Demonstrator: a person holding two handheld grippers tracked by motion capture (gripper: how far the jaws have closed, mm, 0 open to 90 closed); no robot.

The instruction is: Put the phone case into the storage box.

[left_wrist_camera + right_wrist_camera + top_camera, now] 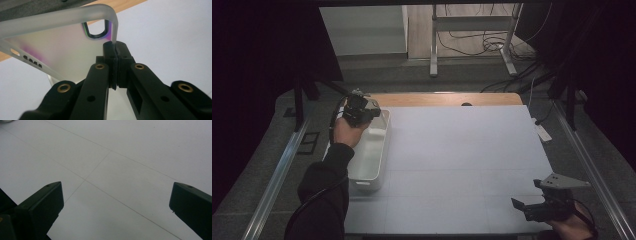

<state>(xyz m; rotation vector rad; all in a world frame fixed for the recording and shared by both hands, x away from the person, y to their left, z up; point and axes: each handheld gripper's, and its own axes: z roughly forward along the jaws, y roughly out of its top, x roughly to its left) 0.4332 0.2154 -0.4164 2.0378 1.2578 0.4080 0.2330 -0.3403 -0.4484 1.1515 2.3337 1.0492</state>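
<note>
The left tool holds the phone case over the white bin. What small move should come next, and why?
Probably lower the left tool a little further into the bin before opening. Its jaws are shut on the edge of the frosted case, which hangs over the bin's far end, so letting go there should drop it inside. The right tool rests open, apart, at the table's near corner.

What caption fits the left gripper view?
Left gripper pinching the edge of a frosted translucent plastic phone case above the white table.
</note>
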